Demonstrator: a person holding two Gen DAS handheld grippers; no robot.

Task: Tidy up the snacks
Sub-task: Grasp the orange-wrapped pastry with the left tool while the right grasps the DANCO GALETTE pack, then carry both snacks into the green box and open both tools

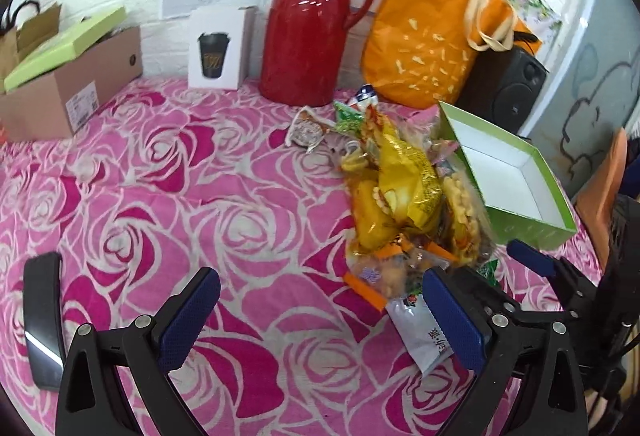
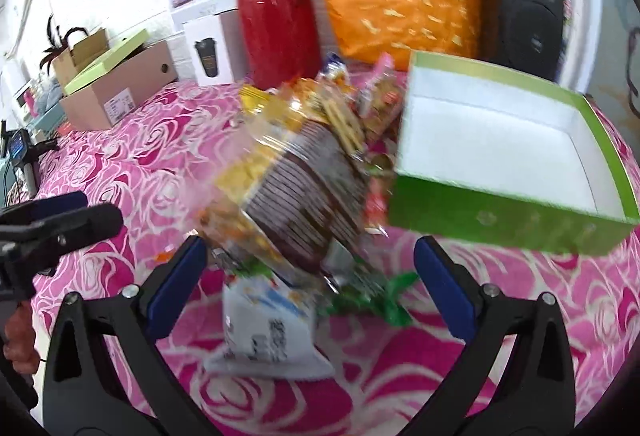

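A heap of snack packets (image 1: pixel 396 196) lies on the rose-patterned cloth, blurred in the right wrist view (image 2: pixel 296 176). Right of the heap stands an open green box (image 1: pixel 532 224) with a white, empty inside (image 2: pixel 500 220). My left gripper (image 1: pixel 324 316) is open over bare cloth, its right finger beside a white packet (image 1: pixel 420 336). My right gripper (image 2: pixel 310 282) is open at the near end of the heap, above the white packet (image 2: pixel 264 332) and a green packet (image 2: pixel 372 300). One blue finger (image 1: pixel 532 258) of the right gripper shows in the left wrist view.
A red thermos jug (image 1: pixel 316 28), an orange bag (image 1: pixel 432 32) and a black speaker (image 1: pixel 504 84) stand behind the heap. A white cup box (image 1: pixel 218 48) and a cardboard box (image 1: pixel 68 84) are at the back left. A black phone (image 1: pixel 42 320) lies near left.
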